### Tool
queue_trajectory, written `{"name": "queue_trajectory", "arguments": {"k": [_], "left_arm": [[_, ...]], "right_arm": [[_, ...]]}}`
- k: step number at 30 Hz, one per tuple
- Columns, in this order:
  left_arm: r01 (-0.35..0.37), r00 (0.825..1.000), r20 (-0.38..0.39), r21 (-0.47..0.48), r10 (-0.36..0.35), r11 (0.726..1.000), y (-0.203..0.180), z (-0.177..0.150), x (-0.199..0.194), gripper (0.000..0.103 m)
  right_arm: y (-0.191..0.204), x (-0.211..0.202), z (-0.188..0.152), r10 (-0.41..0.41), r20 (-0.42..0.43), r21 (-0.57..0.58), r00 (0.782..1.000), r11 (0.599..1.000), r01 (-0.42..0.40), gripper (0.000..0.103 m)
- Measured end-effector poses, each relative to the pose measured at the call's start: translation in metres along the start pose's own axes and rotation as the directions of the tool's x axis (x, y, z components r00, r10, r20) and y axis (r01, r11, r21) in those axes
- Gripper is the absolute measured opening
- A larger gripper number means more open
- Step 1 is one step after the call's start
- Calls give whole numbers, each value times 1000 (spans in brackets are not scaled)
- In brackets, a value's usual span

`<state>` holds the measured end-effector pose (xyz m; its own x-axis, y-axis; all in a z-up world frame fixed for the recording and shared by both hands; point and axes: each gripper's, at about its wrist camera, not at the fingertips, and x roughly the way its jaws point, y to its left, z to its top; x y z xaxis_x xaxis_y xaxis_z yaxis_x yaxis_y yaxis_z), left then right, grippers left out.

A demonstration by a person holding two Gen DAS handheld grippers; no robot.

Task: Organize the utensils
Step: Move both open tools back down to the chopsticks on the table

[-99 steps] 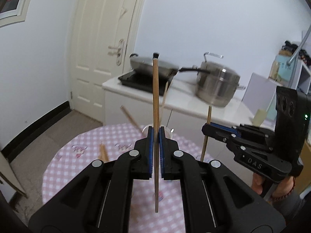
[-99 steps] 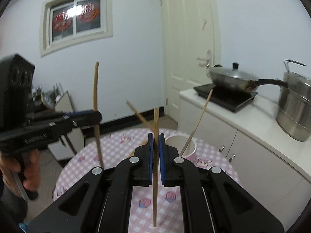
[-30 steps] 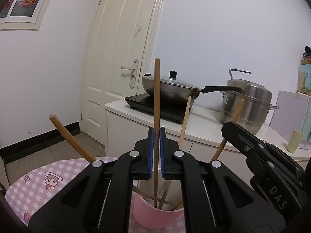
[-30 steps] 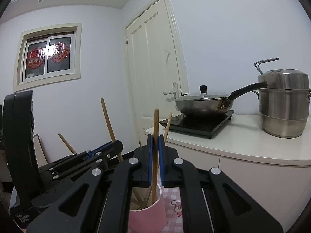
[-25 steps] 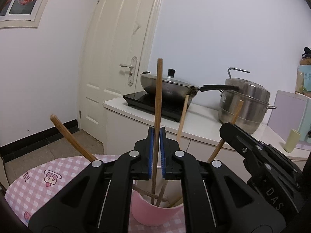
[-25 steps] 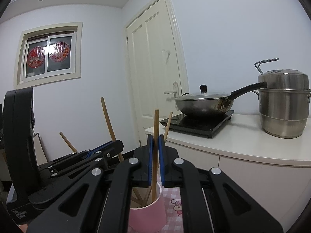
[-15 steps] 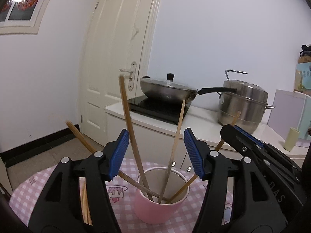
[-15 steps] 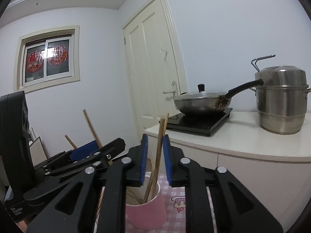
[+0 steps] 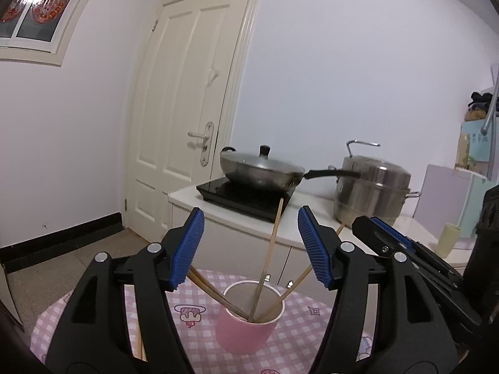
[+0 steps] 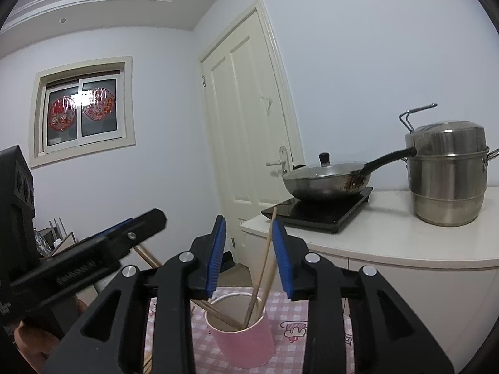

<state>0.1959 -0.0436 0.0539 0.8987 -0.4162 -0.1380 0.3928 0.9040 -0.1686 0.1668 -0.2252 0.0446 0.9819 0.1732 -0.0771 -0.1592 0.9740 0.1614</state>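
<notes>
Chopsticks [image 9: 270, 251] released; both tongs [image 9: 251, 247] parted.

- The left gripper [image 9: 251, 249] is showing matte black, angular arms, each finger ending in a ribbed blue pad [image 9: 187, 247].
- Round silver screws are sitting at its joints.
- The right gripper [image 10: 248, 257] is wearing the same black body, blue pads and silver screws.
- White lettering is running along one black arm, too blurred to read.
</notes>
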Motion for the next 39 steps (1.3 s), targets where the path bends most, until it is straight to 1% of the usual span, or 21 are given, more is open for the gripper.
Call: {"name": "queue_trajectory", "arguments": {"k": [6,11,14,17,20,23,25,27,28,29,30,31,32,33,34,35,37,39], "left_arm": [[20,1000,17,-6,-20,1000,8,12,-31,65],[1,1000,-14,14,-1,1000,24,7,-59,65],[-11,998,-56,-7,11,1000,42,-2,-70,65],[-39,994,-105,-31,36,999,63,-15,-77,65],[-86,985,-153,-46,78,995,85,-29,-78,65],[-119,971,-217,-61,103,991,104,-47,-75,65],[-128,956,-273,-67,105,990,114,-62,-70,65],[-137,937,-332,-70,106,988,122,-75,-63,65],[-141,924,-367,-72,105,987,125,-82,-58,65],[-146,905,-413,-76,102,986,129,-90,-51,65],[-152,881,-463,-78,100,985,133,-99,-43,65],[-165,851,-516,-73,104,984,136,-108,-35,65],[-176,823,-558,-66,110,982,138,-116,-29,65],[-182,801,-588,-63,111,981,139,-122,-23,65],[-191,781,-614,-66,111,979,141,-128,-19,65],[-199,766,-633,-66,113,978,143,-133,-17,65],[-205,745,-658,-67,112,976,146,-141,-12,65],[-202,735,-670,-63,109,977,144,-145,-10,65]], "right_arm": [[7,-16,8,13,12,-12,1000,1000,-13,31],[10,-29,2,22,-14,-16,1000,1000,-22,33],[12,-33,-10,29,-43,-18,999,999,-30,34],[16,-33,-25,38,-81,-19,996,999,-40,34],[20,-28,-41,46,-124,-20,991,999,-49,34],[25,-22,-57,59,-170,-23,984,998,-64,34],[30,-16,-68,69,-205,-24,976,997,-75,34],[35,-11,-77,78,-236,-23,969,996,-86,34],[37,-10,-81,82,-248,-24,965,996,-91,34],[41,-7,-86,90,-266,-25,960,995,-100,34],[44,-3,-91,101,-288,-27,952,993,-113,34],[47,0,-95,111,-306,-27,945,992,-126,34],[51,4,-101,124,-335,-27,934,990,-142,34],[54,7,-105,130,-358,-31,925,988,-151,34],[57,10,-110,137,-382,-37,914,986,-164,34],[62,14,-115,148,-420,-45,895,982,-184,34],[72,20,-127,158,-487,-63,859,975,-215,34],[81,24,-138,160,-550,-79,820,967,-242,34]]}}
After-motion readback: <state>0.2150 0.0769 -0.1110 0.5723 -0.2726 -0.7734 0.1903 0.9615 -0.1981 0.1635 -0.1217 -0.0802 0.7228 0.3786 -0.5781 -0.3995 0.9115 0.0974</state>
